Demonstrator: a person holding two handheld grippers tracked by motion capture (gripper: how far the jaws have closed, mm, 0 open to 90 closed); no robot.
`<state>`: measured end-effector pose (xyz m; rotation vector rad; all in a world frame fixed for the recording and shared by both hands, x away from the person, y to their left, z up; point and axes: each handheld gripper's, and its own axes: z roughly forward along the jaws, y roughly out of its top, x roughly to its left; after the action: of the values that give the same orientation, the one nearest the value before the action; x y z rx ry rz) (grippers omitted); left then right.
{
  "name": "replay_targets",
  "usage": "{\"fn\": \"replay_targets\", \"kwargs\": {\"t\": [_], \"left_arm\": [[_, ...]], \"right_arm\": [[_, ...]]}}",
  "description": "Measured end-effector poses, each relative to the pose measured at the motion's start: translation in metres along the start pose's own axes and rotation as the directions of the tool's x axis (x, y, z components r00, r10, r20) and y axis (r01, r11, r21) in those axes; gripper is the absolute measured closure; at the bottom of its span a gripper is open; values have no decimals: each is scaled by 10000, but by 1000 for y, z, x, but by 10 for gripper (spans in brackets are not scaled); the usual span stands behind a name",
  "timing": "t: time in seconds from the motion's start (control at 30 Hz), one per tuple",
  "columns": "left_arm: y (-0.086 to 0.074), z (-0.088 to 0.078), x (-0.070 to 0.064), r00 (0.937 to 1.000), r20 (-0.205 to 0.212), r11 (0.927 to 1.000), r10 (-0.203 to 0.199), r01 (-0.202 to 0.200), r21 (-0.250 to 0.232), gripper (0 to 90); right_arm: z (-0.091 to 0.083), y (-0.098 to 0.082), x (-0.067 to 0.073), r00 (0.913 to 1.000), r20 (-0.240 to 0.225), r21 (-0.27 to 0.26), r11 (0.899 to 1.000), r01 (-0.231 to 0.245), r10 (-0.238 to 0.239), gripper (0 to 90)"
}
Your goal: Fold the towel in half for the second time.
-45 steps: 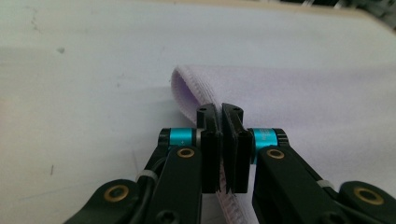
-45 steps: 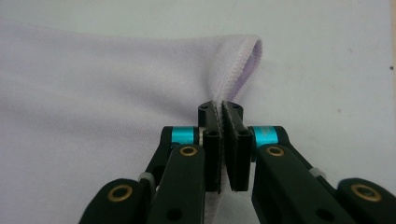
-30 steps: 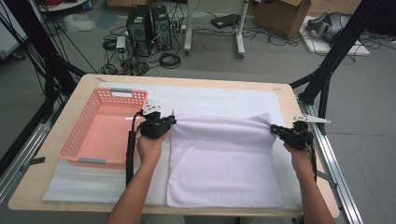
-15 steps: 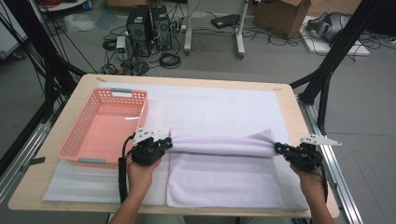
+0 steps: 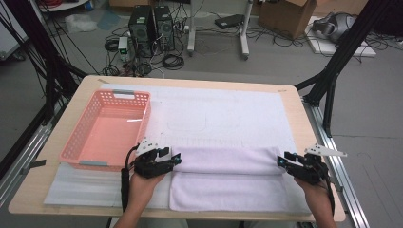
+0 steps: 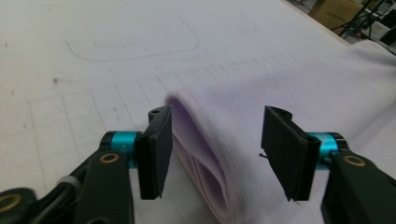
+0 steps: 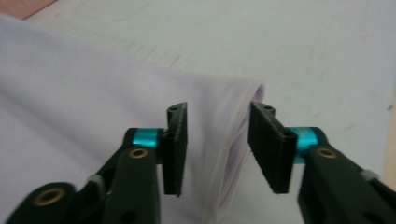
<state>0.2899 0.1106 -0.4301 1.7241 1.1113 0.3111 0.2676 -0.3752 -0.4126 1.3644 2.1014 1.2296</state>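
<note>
Lavender folded cloth towel [image 5: 228,183] lying on my counter [image 5: 57,190]; left tool [image 6: 215,154] and right tool [image 7: 217,144] just opening, jaws spread astride its folded corners, not pinching.

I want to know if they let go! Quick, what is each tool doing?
Left tool: open, just let go, towel edge between its jaws.
Right tool: open, just let go, towel edge between its jaws.

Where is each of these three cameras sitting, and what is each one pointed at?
High view: above the person's side, looking forward and down on the table; both forearms, left gripper and right gripper show.
Left gripper view: rides that gripper, looking along its open jaws at the folded towel.
Right gripper view: same on the right gripper, jaws open.
All share the towel.
</note>
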Motion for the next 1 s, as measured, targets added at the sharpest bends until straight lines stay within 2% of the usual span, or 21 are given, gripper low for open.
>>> {"fn": "replay_targets", "kwargs": {"t": [0.07, 0.1, 0.17, 0.23, 0.27, 0.3, 0.33, 0.4, 0.53, 0.63, 0.67, 0.8, 1.0], "left_arm": [[6, 8, 4, 9999, -107, 9999, -122, 123, 99, 425], [8, 14, 6, 9995, -67, 9992, -304, 306, 250, 433], [8, 20, 7, 9994, 65, 9984, -331, 328, 471, 497], [6, 25, 6, 9999, 121, 9965, -123, 113, 823, 628], [4, 24, 5, 9998, 165, 9971, -65, 52, 759, 704], [4, 23, 4, 9998, 218, 9981, -24, 10, 623, 783], [3, 22, 3, 9998, 206, 9985, 20, -31, 548, 801], [2, 15, 0, 9990, 378, 9992, 230, -242, 315, 822], [-3, 1, -5, 9970, 708, 9995, 314, -308, -95, 819], [-13, -13, -14, 9931, 868, 9965, 785, -757, -353, 818], [-15, -16, -17, 9920, 916, 9955, 873, -835, -442, 818], [-26, -31, -28, 9865, 1208, 9923, 1105, -1027, -694, 817], [-40, -44, -37, 9827, 1444, 9922, 1158, -1076, -635, 812]], "right_arm": [[7, 14, -1, 9996, 273, 84, 9999, 107, -110, 494], [12, 20, -2, 9992, 356, 213, 9997, 145, -153, 484], [24, 28, -5, 9989, 449, 604, 9981, 126, -153, 466], [38, 31, -9, 9994, 359, 986, 9951, -27, -9, 472], [42, 31, -10, 9995, 308, 1144, 9934, -75, 40, 493], [48, 30, -11, 9999, 138, 1340, 9909, -88, 70, 587], [51, 28, -12, 9999, -122, 1512, 9885, 61, -43, 739], [51, 25, -9, 9990, -136, 1552, 9869, 435, -419, 818], [34, 19, -1, 9981, -154, 960, 9935, 605, -593, 826], [15, 11, 6, 9969, -286, 444, 9962, 743, -731, 825], [7, 7, 9, 9963, -337, 155, 9967, 796, -790, 824], [-16, -7, 21, 9920, -435, -317, 9926, 1169, -1182, 823], [-35, -29, 35, 9867, -452, -370, 9873, 1545, -1561, 823]]}}
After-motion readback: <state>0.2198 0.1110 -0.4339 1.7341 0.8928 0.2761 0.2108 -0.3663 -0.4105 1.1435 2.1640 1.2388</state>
